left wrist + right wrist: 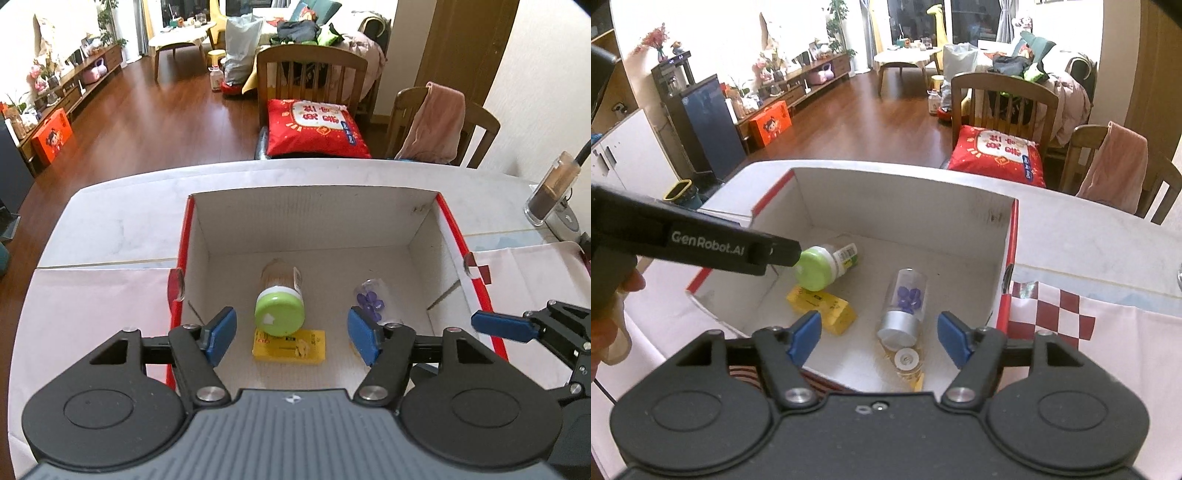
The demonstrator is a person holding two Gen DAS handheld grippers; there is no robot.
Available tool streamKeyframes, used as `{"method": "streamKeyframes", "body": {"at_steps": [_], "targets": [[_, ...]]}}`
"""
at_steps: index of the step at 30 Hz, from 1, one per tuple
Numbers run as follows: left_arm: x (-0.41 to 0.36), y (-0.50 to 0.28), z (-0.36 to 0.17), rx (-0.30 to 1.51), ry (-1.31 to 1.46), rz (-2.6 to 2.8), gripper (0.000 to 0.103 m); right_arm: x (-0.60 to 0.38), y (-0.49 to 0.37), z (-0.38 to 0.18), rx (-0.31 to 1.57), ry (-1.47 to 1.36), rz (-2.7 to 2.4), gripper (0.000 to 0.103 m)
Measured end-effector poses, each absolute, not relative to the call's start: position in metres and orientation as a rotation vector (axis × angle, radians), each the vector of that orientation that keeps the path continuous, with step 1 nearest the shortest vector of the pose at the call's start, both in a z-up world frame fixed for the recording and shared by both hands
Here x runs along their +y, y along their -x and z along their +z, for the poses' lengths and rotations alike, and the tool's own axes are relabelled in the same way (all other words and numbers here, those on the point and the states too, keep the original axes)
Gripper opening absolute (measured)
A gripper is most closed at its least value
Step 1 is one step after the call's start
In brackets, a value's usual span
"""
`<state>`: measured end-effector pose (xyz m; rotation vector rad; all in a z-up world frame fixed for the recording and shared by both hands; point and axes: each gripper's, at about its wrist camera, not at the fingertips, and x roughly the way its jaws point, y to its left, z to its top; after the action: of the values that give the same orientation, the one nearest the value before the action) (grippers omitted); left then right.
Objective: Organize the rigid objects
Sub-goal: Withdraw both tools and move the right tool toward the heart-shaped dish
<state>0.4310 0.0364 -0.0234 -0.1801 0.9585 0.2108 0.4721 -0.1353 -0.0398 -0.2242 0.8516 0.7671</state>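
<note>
A red-edged cardboard box [448, 225] stands on the table and also shows in the right wrist view [1010, 258]. Inside lie a green-capped bottle [279, 310] [820, 267], a yellow packet [290, 345] [823, 306], a clear jar with purple pieces and a silver cap [371, 301] [905, 310], and a small bottle of yellow liquid [908, 365]. My left gripper [291, 336] is open and empty above the green-capped bottle. My right gripper [879, 339] is open and empty above the clear jar; it shows at the right in the left wrist view [502, 326].
The white table [122, 221] carries a cloth with red checks [1056, 317] to the right of the box. A clear container of brown stuff [554, 188] stands at the far right. Wooden chairs [314, 81] with a red cushion [314, 127] stand beyond the table.
</note>
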Motion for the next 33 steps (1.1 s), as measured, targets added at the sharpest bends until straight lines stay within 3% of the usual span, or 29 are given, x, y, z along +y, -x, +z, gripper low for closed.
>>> {"method": "streamKeyframes", "body": {"at_steps": [7, 17, 33], "targets": [[0.036, -0.400, -0.008, 0.911, 0.187, 0.203, 0.072, -0.140, -0.448, -0.024, 0.811, 0.212, 0.793, 0.082], [0.047, -0.345, 0.008, 0.835, 0.215, 0.184, 0.079, -0.148, -0.404, -0.010, 0.757, 0.202, 0.807, 0.095], [0.063, -0.254, -0.004, 0.754, 0.180, 0.161, 0.082, -0.173, -0.337, -0.022, 0.758, 0.146, 0.726, 0.102]]}}
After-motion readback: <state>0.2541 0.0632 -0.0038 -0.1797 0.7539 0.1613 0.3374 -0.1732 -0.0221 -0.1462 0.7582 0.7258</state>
